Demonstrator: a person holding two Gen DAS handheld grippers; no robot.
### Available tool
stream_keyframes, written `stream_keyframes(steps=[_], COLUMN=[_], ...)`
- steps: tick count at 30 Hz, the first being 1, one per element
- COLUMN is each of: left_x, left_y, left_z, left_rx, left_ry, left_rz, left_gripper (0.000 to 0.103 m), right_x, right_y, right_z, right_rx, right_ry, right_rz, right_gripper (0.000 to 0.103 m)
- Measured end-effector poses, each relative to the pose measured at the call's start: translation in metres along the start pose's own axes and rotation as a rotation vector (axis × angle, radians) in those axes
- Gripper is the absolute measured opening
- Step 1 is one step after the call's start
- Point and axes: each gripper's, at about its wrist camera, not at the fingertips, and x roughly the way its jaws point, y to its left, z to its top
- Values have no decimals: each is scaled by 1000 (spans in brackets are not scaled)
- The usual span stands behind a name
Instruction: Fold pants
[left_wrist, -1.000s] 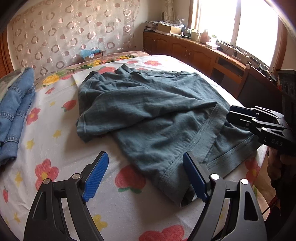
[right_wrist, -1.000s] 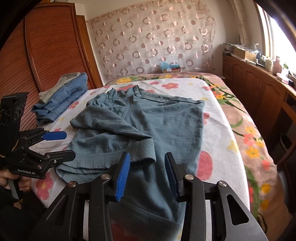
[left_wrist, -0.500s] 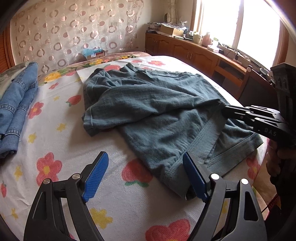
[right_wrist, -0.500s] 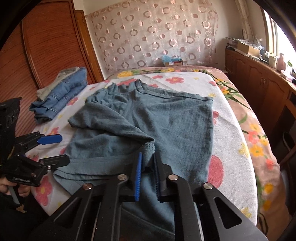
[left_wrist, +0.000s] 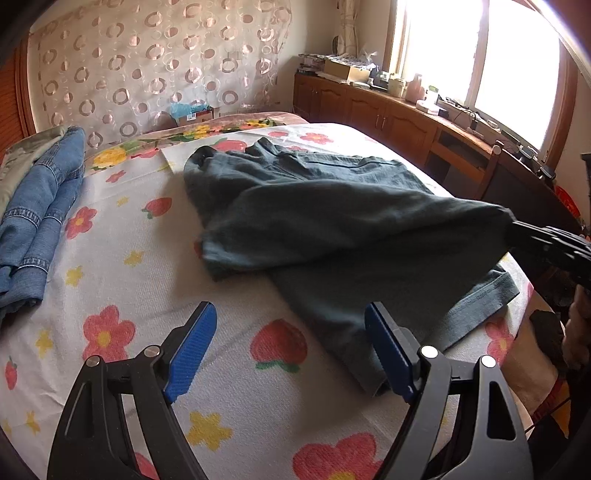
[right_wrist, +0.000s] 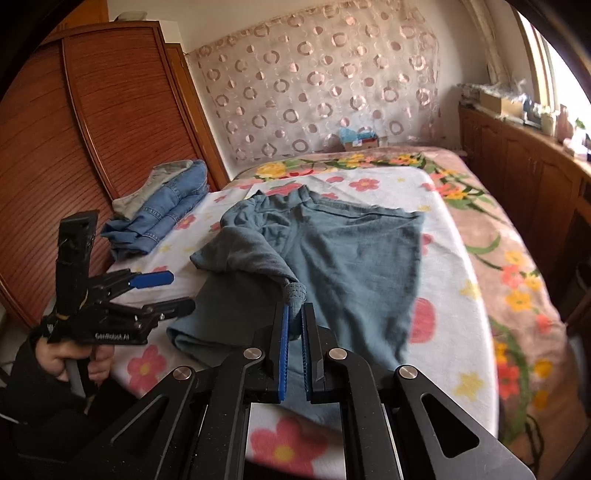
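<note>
Grey-green pants (left_wrist: 332, 221) (right_wrist: 351, 251) lie spread on the flowered bedsheet (left_wrist: 110, 280), waistband at the far end. My right gripper (right_wrist: 294, 317) (left_wrist: 515, 226) is closing tight on the hem of one pant leg. The pads press the cloth and hold that leg lifted off the bed, stretched over the other leg. My left gripper (left_wrist: 291, 350) (right_wrist: 181, 290) hovers open near the bed's front edge. The lower leg's near corner lies just inside its right finger, untouched. A hand (right_wrist: 74, 363) grips the left tool's handle.
Folded blue jeans (left_wrist: 37, 206) (right_wrist: 166, 214) are stacked at the bed's left side beside a wooden wardrobe (right_wrist: 74, 129). Low wooden cabinets (left_wrist: 369, 107) with clutter run under the window on the right. A tissue box (left_wrist: 192, 112) sits by the headboard.
My right gripper shut on the pant leg's hem and raised it, pulling that leg up and taut. The left gripper stayed open in about the same place.
</note>
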Motion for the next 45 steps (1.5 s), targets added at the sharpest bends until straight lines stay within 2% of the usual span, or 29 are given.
stream_keyframes(steps=[5,10,17,23,24,31,36,45], left_x=[-2,-1,2,2,2,-5,-14,-30], left_y=[-5,-12,-15,-14,-14,-7,7,30], left_z=[2,2,1,0,0,2,4,8], left_rx=[11,25,33,28,28,12,-19,-53], left_ry=[-6,-3,6,5,5,-13,-39,-81], left_rz=[-5,-12,-13,-14,-14,2,16,52], left_gripper=[83,83,83,83,83,83,83,83], right_x=[-18,-31,-15,-15,-16,-18,-6,44], right_y=[-12,-13,-21,-25,-26,-26,-17,20], right_z=[-6,-19,-34,-30,-29,-21,-10,22], right_rx=[27,25,73,78,76,57,24,-90], right_ry=[-10,26,107,115,111,63,34,37], right_rz=[-20,-49,-70,-87,-93,-113,-57,76], right_gripper=[6,6,6,6,10,20,29,29])
